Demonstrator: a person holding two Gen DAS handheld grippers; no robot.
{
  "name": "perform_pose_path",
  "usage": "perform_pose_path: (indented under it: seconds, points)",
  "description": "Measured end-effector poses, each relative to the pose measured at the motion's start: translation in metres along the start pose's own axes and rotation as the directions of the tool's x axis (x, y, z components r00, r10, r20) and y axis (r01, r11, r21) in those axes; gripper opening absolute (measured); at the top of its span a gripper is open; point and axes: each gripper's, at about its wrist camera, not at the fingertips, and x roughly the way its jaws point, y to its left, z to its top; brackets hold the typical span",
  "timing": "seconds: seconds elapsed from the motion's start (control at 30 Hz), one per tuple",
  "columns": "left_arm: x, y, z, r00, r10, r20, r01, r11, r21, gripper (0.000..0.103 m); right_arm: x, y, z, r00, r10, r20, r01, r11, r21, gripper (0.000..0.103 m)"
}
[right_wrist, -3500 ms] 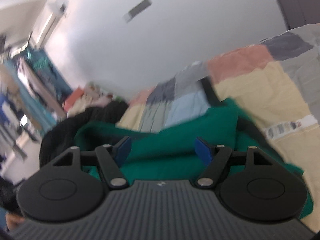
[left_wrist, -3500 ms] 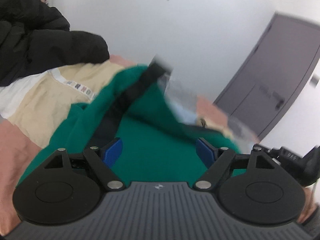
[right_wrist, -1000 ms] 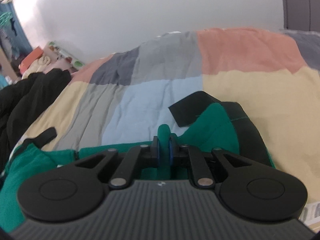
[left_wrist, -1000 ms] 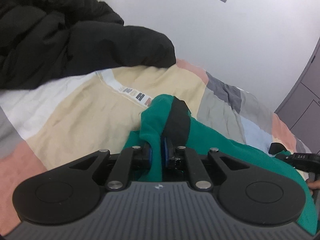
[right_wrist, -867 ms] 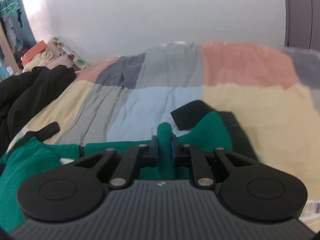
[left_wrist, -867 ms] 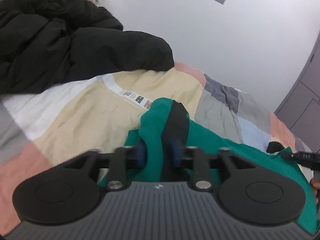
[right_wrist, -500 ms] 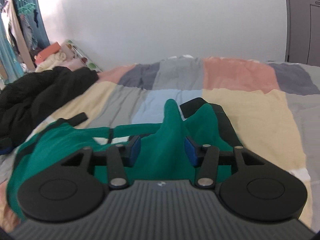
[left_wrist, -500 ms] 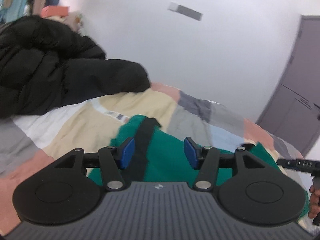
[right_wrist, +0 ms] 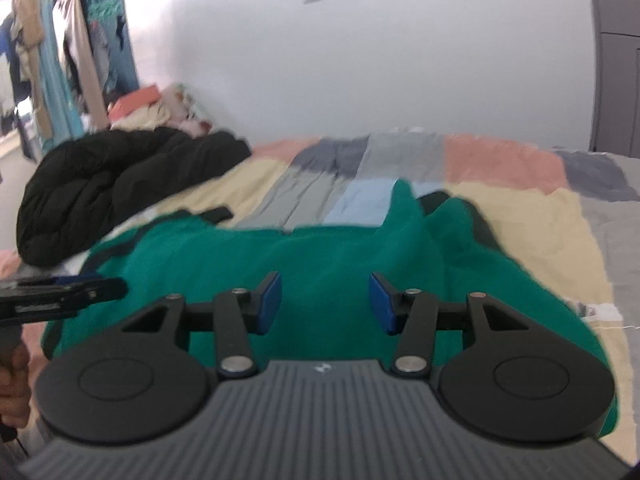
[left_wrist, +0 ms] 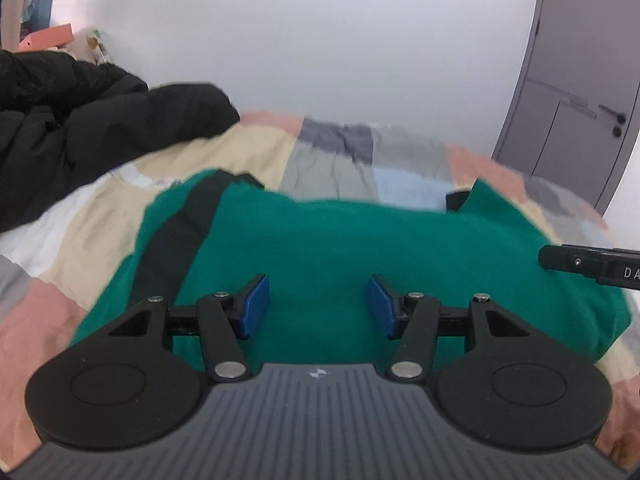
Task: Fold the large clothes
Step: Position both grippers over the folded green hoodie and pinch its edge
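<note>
A green garment (left_wrist: 360, 248) with black stripes down its sides lies folded flat across the patchwork bedspread (left_wrist: 332, 160). In the right wrist view the same green garment (right_wrist: 312, 256) has a small peak standing up at its far edge. My left gripper (left_wrist: 316, 306) hangs above the near part of the cloth, open, with nothing between its blue pads. My right gripper (right_wrist: 324, 304) is also open and empty above the cloth. Each gripper's tip shows at the edge of the other's view.
A black puffy coat (left_wrist: 80, 120) is heaped at the left of the bed, also seen as the black coat (right_wrist: 112, 184). A grey door (left_wrist: 580, 80) stands at the right. Clothes hang on a rack (right_wrist: 60, 52) at the far left, and a person's hand (right_wrist: 12, 392) shows low left.
Both grippers were shut on folds of the green garment a second ago. They have let go, opened, and pulled back and up, so the whole garment now lies flat in view.
</note>
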Motion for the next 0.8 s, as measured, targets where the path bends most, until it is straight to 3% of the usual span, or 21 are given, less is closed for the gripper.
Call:
perform_pose_path:
  seconds: [0.2, 0.47, 0.8]
  points:
    - [0.017, 0.005, -0.002, 0.999, 0.002, -0.05, -0.003, 1.0, -0.026, 0.061, 0.021, 0.002, -0.011, 0.998, 0.003, -0.063, -0.002, 1.0, 0.004, 0.053]
    - [0.04, 0.0, -0.014, 0.994, 0.035, -0.108, -0.034, 0.999, 0.01, 0.061, 0.034, 0.002, -0.021, 0.995, -0.002, -0.101, 0.0, 1.0, -0.025, 0.054]
    - [0.006, -0.007, -0.016, 0.998, 0.041, -0.038, -0.041, 0.999, -0.007, 0.062, 0.015, 0.002, -0.024, 0.997, -0.009, -0.073, 0.011, 1.0, 0.019, 0.054]
